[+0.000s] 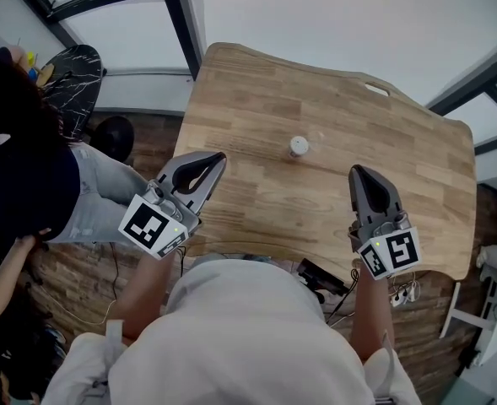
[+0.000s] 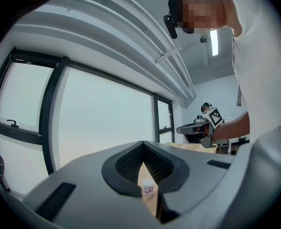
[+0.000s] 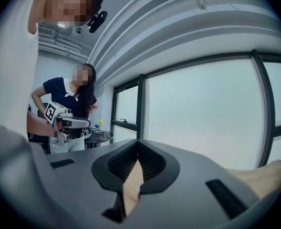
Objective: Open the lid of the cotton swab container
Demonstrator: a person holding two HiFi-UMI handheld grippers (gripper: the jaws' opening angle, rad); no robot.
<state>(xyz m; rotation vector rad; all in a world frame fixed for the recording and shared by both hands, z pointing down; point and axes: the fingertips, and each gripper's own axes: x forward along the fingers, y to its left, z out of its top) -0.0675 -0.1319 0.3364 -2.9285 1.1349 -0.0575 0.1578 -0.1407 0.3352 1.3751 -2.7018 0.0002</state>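
jaws: left gripper (image 1: 220, 157) closed, empty | right gripper (image 1: 358, 170) closed, empty | hard to see: label print too small | small white round cotton swab container (image 1: 298, 147): upright, lid on, mid light wooden desk (image 1: 248, 91), apart from both grippers

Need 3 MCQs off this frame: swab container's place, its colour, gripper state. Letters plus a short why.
1. Where is the cotton swab container?
A) on the table, ahead of both grippers
B) in a gripper
C) on the floor

2. Its main colour?
A) black
B) white
C) green

3. The left gripper and right gripper are:
A) both shut, empty
B) both wide open
C) both shut on the container

Answers:
1 A: the head view shows it standing alone on the wood.
2 B: it looks white in the head view.
3 A: each gripper view shows jaws together with nothing gripped.
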